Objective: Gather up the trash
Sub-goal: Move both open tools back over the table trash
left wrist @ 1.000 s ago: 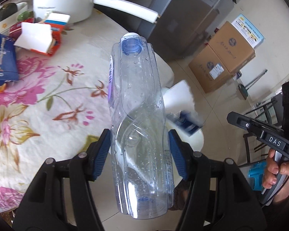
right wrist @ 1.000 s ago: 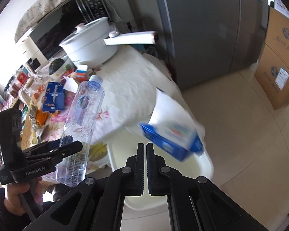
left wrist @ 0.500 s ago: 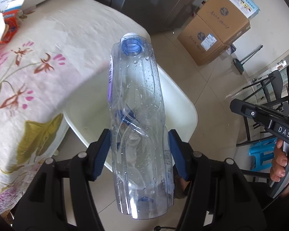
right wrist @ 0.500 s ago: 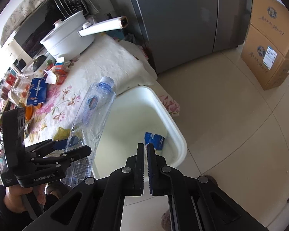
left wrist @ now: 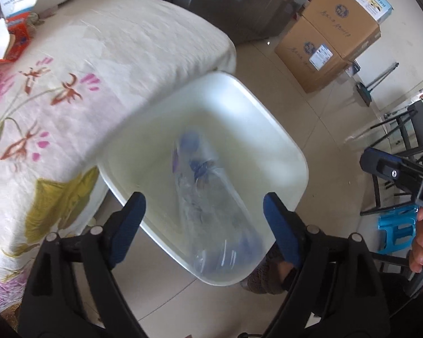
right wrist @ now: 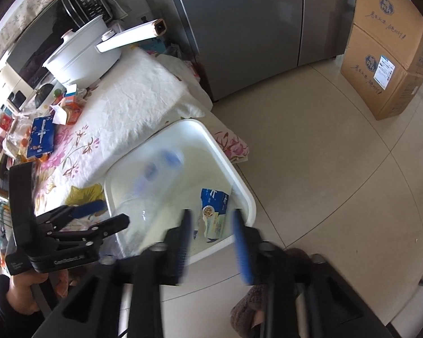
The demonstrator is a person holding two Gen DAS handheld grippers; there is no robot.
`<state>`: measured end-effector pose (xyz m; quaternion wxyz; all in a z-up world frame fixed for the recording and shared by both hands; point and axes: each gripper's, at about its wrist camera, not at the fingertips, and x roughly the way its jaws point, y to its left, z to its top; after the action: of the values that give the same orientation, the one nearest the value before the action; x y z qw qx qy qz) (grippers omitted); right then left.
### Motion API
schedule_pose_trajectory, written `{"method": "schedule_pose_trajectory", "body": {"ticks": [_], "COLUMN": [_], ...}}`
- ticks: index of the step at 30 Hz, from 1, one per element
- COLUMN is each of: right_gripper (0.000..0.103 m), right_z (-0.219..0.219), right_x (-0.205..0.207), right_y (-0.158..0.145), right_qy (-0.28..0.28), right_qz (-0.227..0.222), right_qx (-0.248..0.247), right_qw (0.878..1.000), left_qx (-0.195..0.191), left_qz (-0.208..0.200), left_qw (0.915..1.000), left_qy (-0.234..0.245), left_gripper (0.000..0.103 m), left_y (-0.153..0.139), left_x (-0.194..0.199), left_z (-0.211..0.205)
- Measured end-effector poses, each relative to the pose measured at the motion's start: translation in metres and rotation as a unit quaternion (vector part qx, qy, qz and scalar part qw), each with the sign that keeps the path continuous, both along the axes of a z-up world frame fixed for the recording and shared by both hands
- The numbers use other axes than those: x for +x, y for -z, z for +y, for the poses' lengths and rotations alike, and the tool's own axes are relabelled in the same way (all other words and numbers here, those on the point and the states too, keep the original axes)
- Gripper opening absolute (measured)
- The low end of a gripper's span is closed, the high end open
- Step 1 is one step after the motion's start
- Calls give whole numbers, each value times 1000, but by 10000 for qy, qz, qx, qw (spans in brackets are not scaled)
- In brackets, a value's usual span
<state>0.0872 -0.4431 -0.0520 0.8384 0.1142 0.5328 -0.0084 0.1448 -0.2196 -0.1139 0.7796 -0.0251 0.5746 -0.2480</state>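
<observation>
A clear plastic bottle [left wrist: 208,197] with a blue neck is blurred and falling into the white bin [left wrist: 284,140] beside the table; it also shows in the right wrist view [right wrist: 155,186]. My left gripper [left wrist: 204,219] is open and empty just above the bin's near rim, also seen in the right wrist view [right wrist: 98,214]. My right gripper [right wrist: 213,225] is open and empty over the bin [right wrist: 237,174]. A blue and white carton [right wrist: 215,211] lies inside the bin.
A table with a floral cloth [left wrist: 70,84] stands left of the bin, with an orange box [left wrist: 17,36], a blue packet [right wrist: 41,138] and a white pot [right wrist: 81,56]. Cardboard boxes [right wrist: 389,56] and a grey fridge [right wrist: 239,22] stand on the tiled floor.
My left gripper has opened and let go of the bottle, which drops into the bin. My right gripper has opened from shut.
</observation>
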Motion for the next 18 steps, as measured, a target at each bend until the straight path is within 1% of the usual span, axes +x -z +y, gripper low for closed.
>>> {"method": "schedule_pose_trajectory", "body": {"ticks": [3, 5, 9, 11, 14, 18], "right_gripper": [59, 64, 72, 75, 79, 83], "right_z": [2, 4, 13, 19, 32, 52], "right_x": [0, 1, 6, 9, 15, 24], "right_y": [-3, -4, -7, -9, -12, -15], "right_qy": [-6, -9, -36, -67, -146, -272], "right_qz": [-50, -65, -85, -97, -121, -164], "right_qx": [-3, -38, -130, -184, -339, -492], "right_qw": [10000, 10000, 9999, 9998, 9992, 9983], "left_qx": [20, 93, 141, 181, 243, 343], "left_qz": [-63, -111, -219, -274, -385, -460], "left_qw": [9999, 9996, 9989, 9983, 9968, 9940], "left_qy": [-127, -222, -391, -480, -659, -931], "left_gripper": [87, 94, 96, 100, 101, 102], "left_y": [-3, -4, -9, -12, -16, -22], "left_x": [3, 4, 5, 5, 5, 3], "left_z": [9, 15, 32, 38, 56, 82]}}
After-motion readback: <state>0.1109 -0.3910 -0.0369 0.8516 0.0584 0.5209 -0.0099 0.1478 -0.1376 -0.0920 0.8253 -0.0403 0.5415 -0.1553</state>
